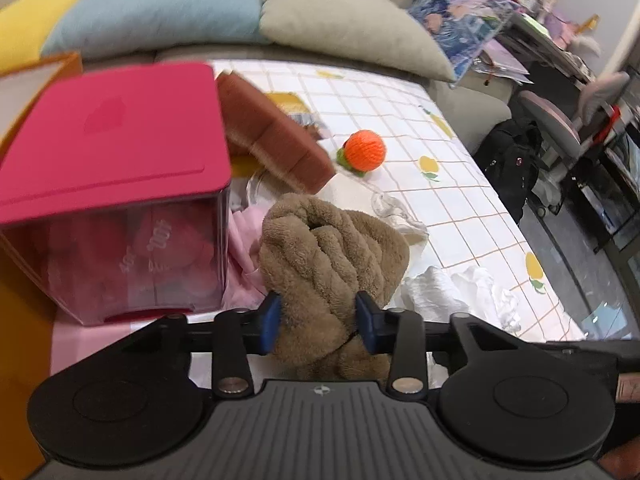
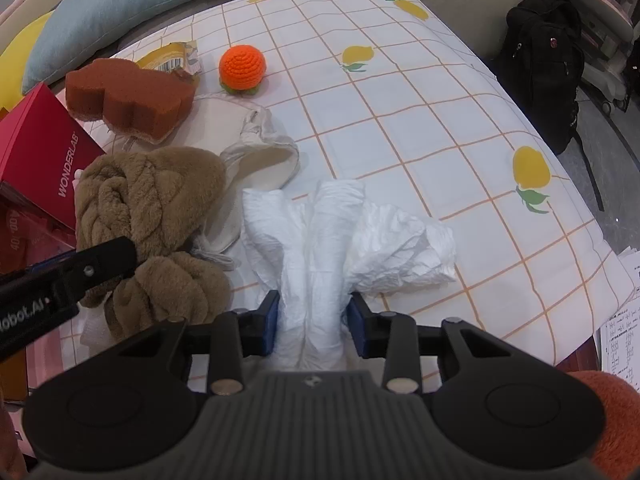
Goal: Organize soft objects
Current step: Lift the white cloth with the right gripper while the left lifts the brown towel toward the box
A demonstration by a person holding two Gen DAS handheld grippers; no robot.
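We are gripping two soft things at once: the left gripper (image 1: 316, 322) is pinching a brown plush towel (image 1: 332, 248) between its blue pads (image 1: 269, 322), and the right gripper (image 2: 312, 322) is clamping a crumpled white cloth (image 2: 340, 232) the same way, each bundle bulging out just ahead of its fingers. In the right wrist view the towel is sitting to the left of the white cloth, with the left gripper's black finger pressing across it. Just beyond the towel we are seeing a cream drawstring bag (image 2: 260, 156) lying loose on the checked tablecloth (image 2: 420, 120). To the left of the left gripper a clear box with a pink lid (image 1: 116, 136) is standing close by, something pink and soft showing through its wall, so we are judging that part of the sorting may already be done, though we cannot tell what exactly is inside. Farther ahead a brown sponge (image 2: 128, 96) is leaning near the box, and beyond it an orange knitted ball (image 2: 242, 66) is resting alone, well apart from both grippers. Those, the bag and the two held cloths are looking to us like what is left. At the far edge cushions (image 1: 168, 4) are lining the sofa.
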